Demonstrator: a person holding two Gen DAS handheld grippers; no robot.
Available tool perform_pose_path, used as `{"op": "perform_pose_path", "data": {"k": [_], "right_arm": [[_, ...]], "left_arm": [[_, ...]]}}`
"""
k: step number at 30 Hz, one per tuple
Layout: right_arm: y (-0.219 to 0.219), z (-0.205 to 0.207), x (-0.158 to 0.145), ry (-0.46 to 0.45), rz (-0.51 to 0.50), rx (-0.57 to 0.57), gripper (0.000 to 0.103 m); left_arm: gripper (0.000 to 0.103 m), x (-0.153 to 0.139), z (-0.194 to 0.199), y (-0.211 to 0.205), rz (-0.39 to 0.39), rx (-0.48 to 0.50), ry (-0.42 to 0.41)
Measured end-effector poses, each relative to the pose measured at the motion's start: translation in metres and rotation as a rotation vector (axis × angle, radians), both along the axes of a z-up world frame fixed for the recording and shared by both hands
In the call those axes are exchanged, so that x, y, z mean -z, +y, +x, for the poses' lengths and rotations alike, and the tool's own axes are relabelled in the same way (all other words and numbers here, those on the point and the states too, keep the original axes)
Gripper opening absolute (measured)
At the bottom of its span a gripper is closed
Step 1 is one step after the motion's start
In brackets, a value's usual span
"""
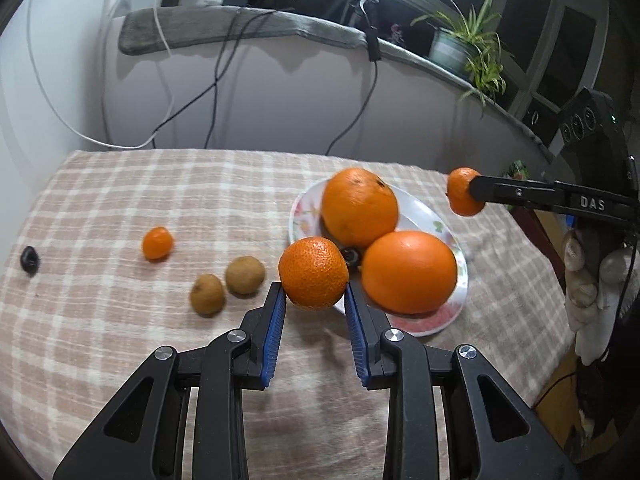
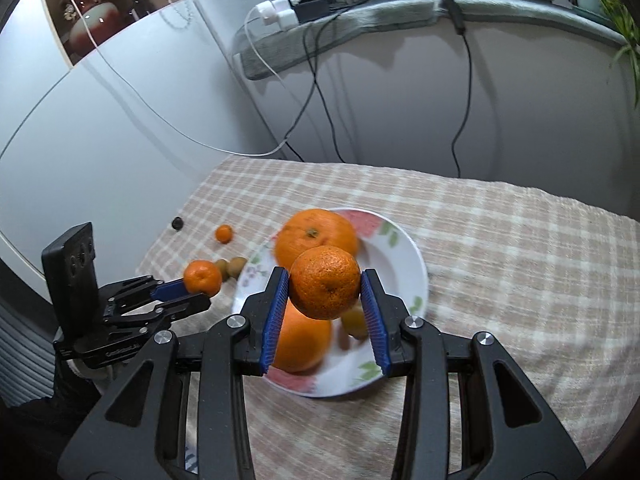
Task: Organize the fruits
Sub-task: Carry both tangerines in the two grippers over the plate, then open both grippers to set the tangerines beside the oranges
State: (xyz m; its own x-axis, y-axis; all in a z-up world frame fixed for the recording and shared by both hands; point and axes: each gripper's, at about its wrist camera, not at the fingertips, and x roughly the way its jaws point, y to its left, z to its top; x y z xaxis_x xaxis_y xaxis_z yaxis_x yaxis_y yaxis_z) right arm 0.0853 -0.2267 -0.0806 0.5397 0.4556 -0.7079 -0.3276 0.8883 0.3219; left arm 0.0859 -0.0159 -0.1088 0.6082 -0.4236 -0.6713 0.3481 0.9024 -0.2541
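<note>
My left gripper (image 1: 314,286) is shut on a mandarin (image 1: 314,268), held above the near-left rim of the flowered plate (image 1: 448,316). Two big oranges (image 1: 359,207) (image 1: 409,271) lie on that plate. My right gripper (image 2: 325,276) is shut on a second mandarin (image 2: 325,286) and hangs over the plate (image 2: 400,256), above the oranges (image 2: 316,236) (image 2: 302,344). A small yellow-green fruit (image 2: 356,318) lies on the plate under it. Each gripper shows in the other's view: the right gripper (image 1: 474,190) with its mandarin (image 1: 460,196), the left gripper (image 2: 192,292) with its own (image 2: 203,277).
On the checked cloth left of the plate lie a small mandarin (image 1: 157,243), two brown round fruits (image 1: 245,275) (image 1: 207,294) and a small dark object (image 1: 29,259). Cables hang down the wall behind the table. A potted plant (image 1: 468,44) stands on the sill.
</note>
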Motion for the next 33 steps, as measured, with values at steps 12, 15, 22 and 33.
{"op": "perform_pose_path", "data": {"k": [12,15,22,33], "right_arm": [[-0.008,0.001,0.023,0.023,-0.035,0.02,0.039],[-0.011,0.003,0.023,0.023,-0.031,0.027,0.039],[-0.015,0.009,0.027,0.035,-0.027,0.036,0.039],[-0.014,0.015,0.033,0.049,-0.026,0.043,0.039]], "left_arm": [[0.029,0.002,-0.002,-0.026,0.057,0.046,0.007],[0.029,0.001,0.0,-0.029,0.066,0.045,0.01],[0.029,0.002,0.003,-0.033,0.082,0.044,0.013],[0.029,0.0,0.005,-0.033,0.095,0.039,0.009]]}}
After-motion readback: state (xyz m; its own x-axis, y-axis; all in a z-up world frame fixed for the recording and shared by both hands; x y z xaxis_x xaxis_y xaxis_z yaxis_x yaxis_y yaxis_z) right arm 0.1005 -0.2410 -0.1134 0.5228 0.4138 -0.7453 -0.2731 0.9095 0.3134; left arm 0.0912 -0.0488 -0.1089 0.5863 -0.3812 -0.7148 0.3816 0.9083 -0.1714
